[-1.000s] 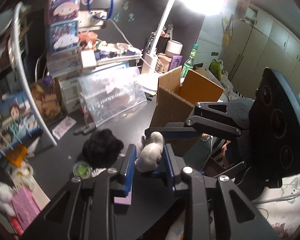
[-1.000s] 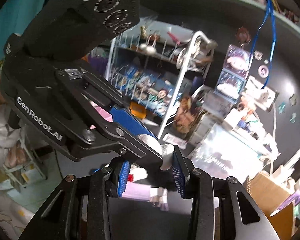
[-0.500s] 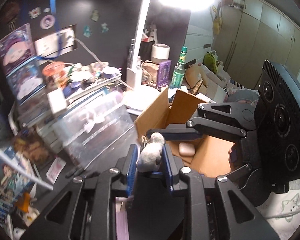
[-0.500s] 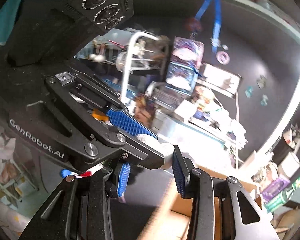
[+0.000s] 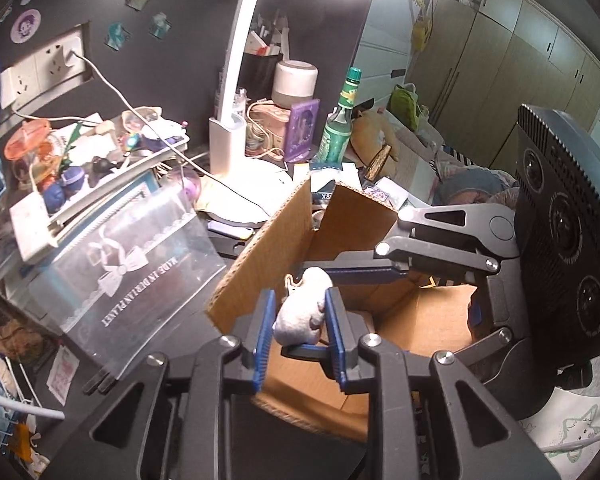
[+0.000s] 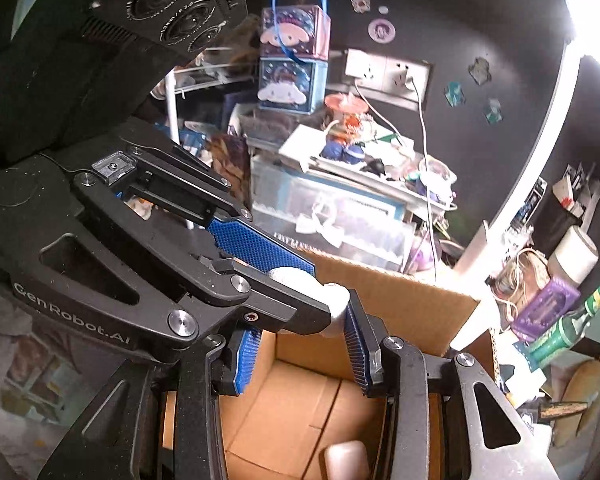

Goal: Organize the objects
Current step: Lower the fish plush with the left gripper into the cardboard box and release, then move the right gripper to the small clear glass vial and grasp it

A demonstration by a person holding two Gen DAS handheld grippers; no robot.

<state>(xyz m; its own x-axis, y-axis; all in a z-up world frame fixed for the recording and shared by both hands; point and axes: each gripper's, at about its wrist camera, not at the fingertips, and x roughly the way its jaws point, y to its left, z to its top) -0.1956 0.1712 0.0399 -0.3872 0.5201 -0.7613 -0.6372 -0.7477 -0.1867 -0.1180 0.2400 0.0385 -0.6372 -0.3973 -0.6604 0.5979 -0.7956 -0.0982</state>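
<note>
The left wrist view shows the left tongs (image 5: 300, 322) pinching a small grey-white plush toy (image 5: 300, 310) between their blue pads, nearly pressed together, the soft body bulging a little above them. It hangs over the open cardboard box (image 5: 260, 256), whose raised flap stands at about 11 o'clock from the toy. Going by its look, the toy is light, soft and squashy, not fragile and unlikely to slip on the ribbed pads; the plump middle of the body is the sound place to hold it, as now, not the thin loop at its top. The right tongs (image 6: 304, 354) reach in from 3 o'clock in that view. In the right wrist view they stand partly spread, and the pale toy (image 6: 332, 300) sits against the tip of their right-hand pad while the left tongs' finger crosses in front; whether the right tongs truly press on the toy or only touch it I cannot tell. Below them lies the box floor, with a pale rounded object (image 6: 346, 460) at 6 o'clock. A clear plastic case (image 5: 132, 264) rests on the dark worktop (image 5: 188, 344) at 9 o'clock from the box.
</note>
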